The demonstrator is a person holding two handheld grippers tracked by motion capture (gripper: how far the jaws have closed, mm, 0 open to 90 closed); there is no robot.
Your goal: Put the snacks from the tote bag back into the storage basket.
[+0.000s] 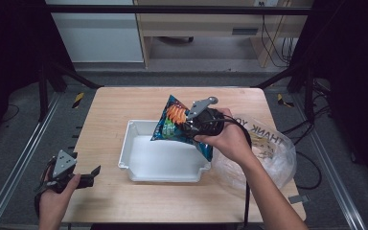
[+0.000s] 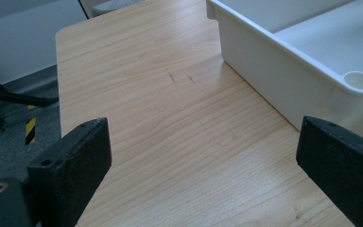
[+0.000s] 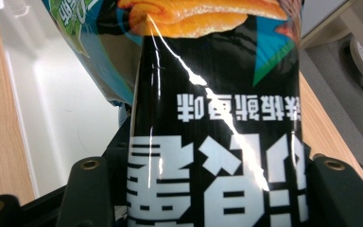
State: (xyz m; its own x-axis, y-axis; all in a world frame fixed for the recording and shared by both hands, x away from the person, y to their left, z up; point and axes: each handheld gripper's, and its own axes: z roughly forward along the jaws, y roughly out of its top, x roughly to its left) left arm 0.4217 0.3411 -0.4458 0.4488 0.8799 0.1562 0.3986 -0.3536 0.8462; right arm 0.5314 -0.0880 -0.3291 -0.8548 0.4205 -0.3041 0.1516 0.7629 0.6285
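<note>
Your right gripper (image 1: 188,125) is clamped on the snack bag (image 1: 172,120), its jaws pressing both sides of the black panel; the bag hangs tilted over the far right part of the white bin (image 1: 139,160), its lower corner near your right hand (image 1: 225,136); your left gripper (image 1: 93,171) rests at the table's (image 1: 110,110) near left edge, jaws spread wide with nothing between them, pointing toward the bin; a clear plastic bag (image 1: 273,148) lies on the table just right of the bin.
</note>
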